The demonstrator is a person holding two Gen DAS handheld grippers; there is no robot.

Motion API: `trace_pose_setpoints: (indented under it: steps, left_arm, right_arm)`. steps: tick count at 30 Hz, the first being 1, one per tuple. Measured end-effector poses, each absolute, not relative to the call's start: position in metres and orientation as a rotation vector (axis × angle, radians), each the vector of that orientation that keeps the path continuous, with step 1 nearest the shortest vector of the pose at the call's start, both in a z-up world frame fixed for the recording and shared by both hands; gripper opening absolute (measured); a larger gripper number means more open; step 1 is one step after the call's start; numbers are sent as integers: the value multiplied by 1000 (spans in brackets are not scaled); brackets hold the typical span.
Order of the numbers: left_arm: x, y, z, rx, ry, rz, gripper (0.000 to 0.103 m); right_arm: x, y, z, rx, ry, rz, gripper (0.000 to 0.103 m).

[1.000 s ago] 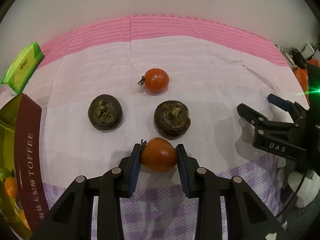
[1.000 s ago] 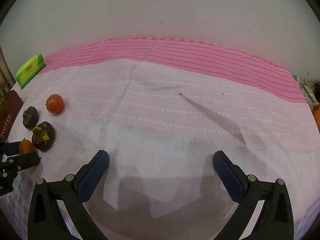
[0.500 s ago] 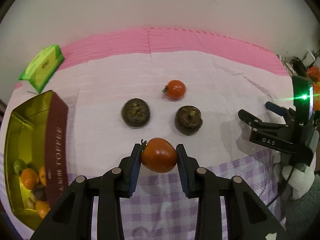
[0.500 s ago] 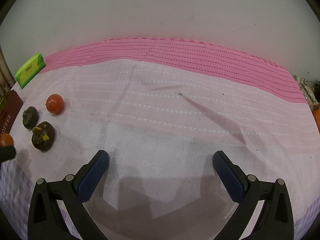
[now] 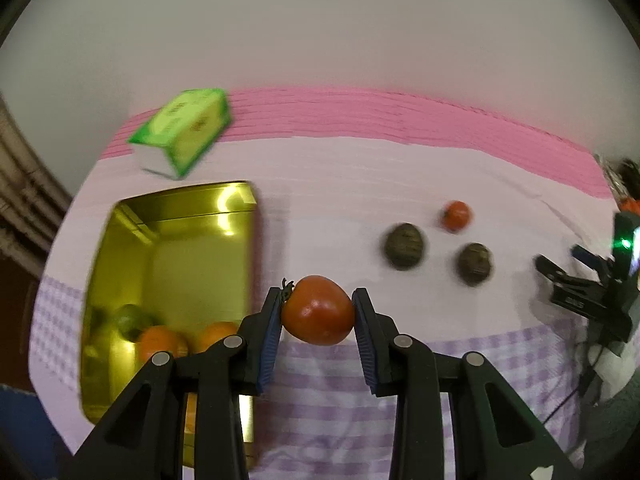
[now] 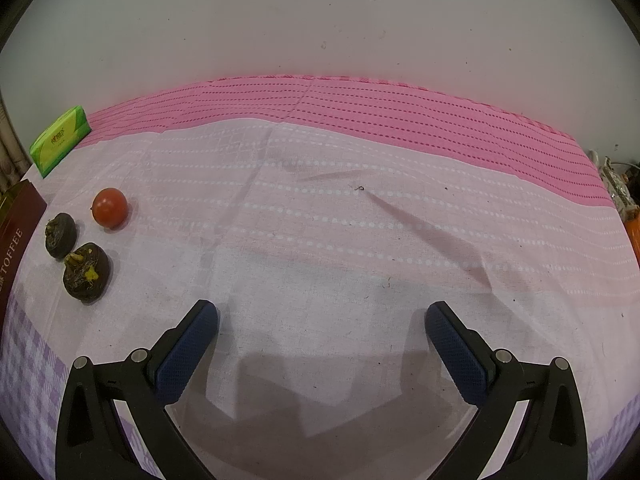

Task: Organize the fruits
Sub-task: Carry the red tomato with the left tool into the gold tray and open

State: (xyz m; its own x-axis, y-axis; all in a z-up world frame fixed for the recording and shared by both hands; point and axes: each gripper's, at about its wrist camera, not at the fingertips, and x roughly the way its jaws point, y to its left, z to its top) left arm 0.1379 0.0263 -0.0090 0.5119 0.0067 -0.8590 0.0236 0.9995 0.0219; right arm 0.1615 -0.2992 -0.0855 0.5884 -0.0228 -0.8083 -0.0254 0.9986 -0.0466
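Maroon tin (image 6: 18, 216) reads "TOFFEE"; left gripper (image 5: 318, 312) clamps tomato (image 5: 318, 310), right gripper (image 6: 322, 320) gapes empty

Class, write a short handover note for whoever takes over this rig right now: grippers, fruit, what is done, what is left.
Left gripper: shut on a tomato, held beside the tin.
Right gripper: open, empty, over bare cloth.
Done: several fruits lie in the tin.
Left: drop the held tomato in, then the second tomato and two dark fruits on the cloth.
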Motion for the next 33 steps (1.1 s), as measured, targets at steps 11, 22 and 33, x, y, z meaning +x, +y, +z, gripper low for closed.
trace_pose_setpoints:
  steps: [11, 22, 33]
  left_arm:
    - [137, 103, -19, -29, 1069, 149, 31]
    - [130, 136, -46, -52, 1133, 197, 31]
    - [125, 134, -49, -23, 1107, 195, 31]
  right_arm:
    - [162, -299, -86, -55, 942, 2, 103]
    - [162, -299, -86, -54, 944, 2, 103]
    - [160, -300, -86, -54, 943, 2, 103]
